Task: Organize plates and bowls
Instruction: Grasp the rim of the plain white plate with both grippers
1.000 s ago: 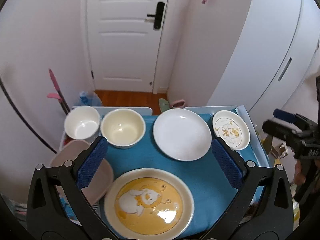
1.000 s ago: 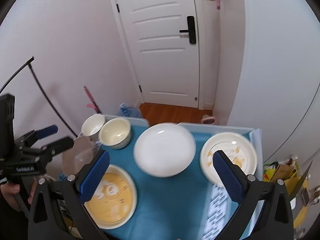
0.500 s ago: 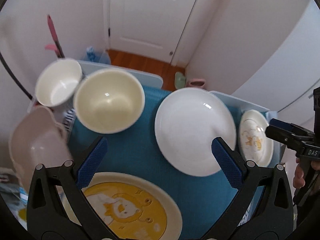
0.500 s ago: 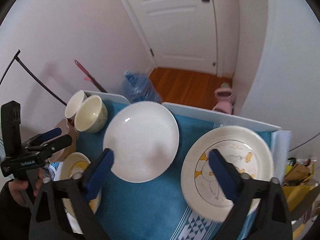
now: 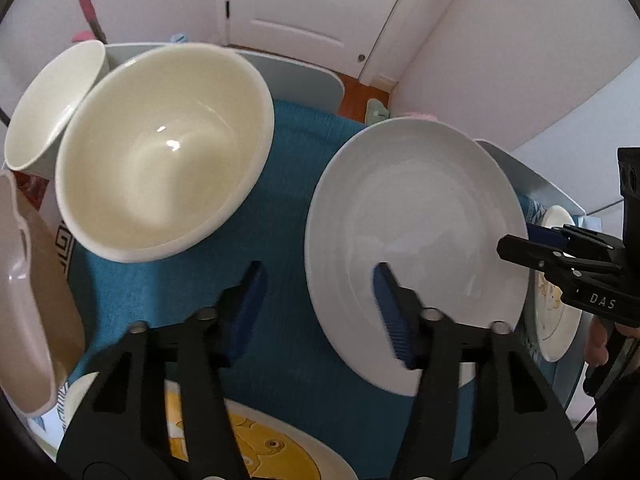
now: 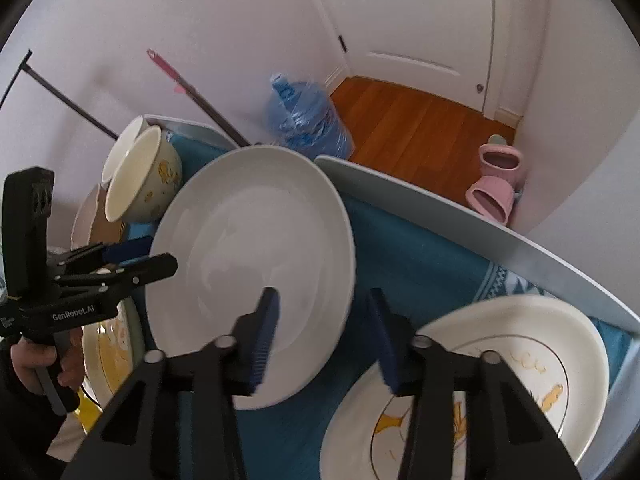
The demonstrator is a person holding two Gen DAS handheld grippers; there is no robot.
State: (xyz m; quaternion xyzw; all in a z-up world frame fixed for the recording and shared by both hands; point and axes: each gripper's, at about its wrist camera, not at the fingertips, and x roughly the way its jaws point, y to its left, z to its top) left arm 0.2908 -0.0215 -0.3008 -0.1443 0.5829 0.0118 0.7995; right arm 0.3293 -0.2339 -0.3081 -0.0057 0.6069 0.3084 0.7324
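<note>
while both grippers straddle white plate (image 5: 416,236) rims, contact unclear

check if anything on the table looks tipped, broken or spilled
Nothing stands out. The white plate, cream bowl and white cup sit upright and whole on the blue cloth, with no spills or chips visible.

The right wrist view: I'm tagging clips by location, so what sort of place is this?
Probably a home, a small table set up by an entry door. Signs: pink slippers on a wooden floor, a blue water jug against the wall, and household dishes like the white plate on a blue cloth.
</note>
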